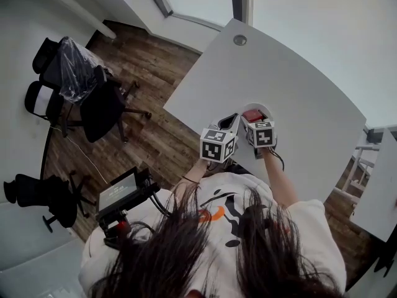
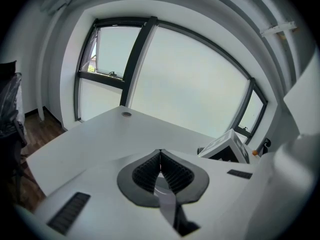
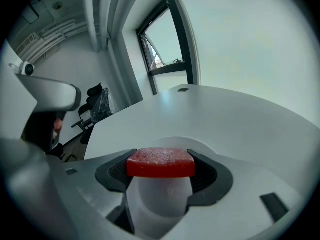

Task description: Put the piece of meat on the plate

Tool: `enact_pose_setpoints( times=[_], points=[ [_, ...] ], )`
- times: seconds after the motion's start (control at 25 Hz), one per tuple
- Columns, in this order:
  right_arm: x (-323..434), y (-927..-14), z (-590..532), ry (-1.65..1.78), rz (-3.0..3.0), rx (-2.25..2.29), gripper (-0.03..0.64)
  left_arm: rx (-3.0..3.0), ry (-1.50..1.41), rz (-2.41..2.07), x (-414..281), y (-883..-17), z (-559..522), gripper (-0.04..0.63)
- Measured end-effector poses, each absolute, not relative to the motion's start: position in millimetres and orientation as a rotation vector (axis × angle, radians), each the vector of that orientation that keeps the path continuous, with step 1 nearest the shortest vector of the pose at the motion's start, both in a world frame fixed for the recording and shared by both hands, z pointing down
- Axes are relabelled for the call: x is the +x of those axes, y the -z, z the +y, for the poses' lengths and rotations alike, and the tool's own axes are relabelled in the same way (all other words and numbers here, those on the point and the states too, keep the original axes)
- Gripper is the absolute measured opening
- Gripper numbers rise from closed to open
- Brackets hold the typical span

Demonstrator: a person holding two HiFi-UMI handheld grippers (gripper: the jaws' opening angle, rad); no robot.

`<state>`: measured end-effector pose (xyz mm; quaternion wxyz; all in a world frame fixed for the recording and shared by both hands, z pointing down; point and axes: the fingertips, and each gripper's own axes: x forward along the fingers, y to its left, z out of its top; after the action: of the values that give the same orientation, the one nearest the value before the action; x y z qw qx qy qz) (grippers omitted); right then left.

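Note:
A flat red piece of meat is clamped between the jaws of my right gripper. It hangs just above a white plate on the white table. In the head view the meat shows as a red patch over the plate, ahead of the right gripper. My left gripper is shut with nothing between its jaws and points out over the table. In the head view the left gripper sits just left of the right one.
The white table has a round cable port near its far end. Black office chairs stand on the wooden floor to the left. Large windows lie beyond the table.

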<state>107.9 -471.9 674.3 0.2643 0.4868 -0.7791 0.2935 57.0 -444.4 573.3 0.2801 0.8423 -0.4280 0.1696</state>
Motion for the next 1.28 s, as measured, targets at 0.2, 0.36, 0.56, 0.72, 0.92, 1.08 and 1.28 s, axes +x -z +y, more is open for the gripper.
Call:
enact_pose_setpoints(
  times=[0.2,0.36,0.56,0.72,0.92,1.08,1.28],
  points=[
    [106,-682,-468,-0.742,-2.068,1.254,0.322,2.269,-0.460,-1.134,61,-573,-444,0.006],
    [105,-688,-465,-0.659,-2.023,1.187,0.322,2.270,-0.463,-1.125,62,-575,-443,0.006],
    [105,-690,-464,-0.668,-2.016,1.182,0.324,2.273,-0.473,-1.102,67,-578,-439,0.006],
    [107,-693,-468,-0.678,-2.011,1.184,0.324,2.266,-0.477,-1.104,67,-580,-440,0.006],
    [106,-691,-469,-0.676,-2.016,1.192,0.324,2.251,-0.477,-1.114,63,-583,-439,0.006],
    [108,-690,-469,-0.686,-2.000,1.218,0.324,2.269,-0.509,-1.108,66,-587,-443,0.006],
    [106,-685,-467,-0.699,-1.980,1.239,0.324,2.304,-0.551,-1.096,70,-590,-450,0.006]
  ],
)
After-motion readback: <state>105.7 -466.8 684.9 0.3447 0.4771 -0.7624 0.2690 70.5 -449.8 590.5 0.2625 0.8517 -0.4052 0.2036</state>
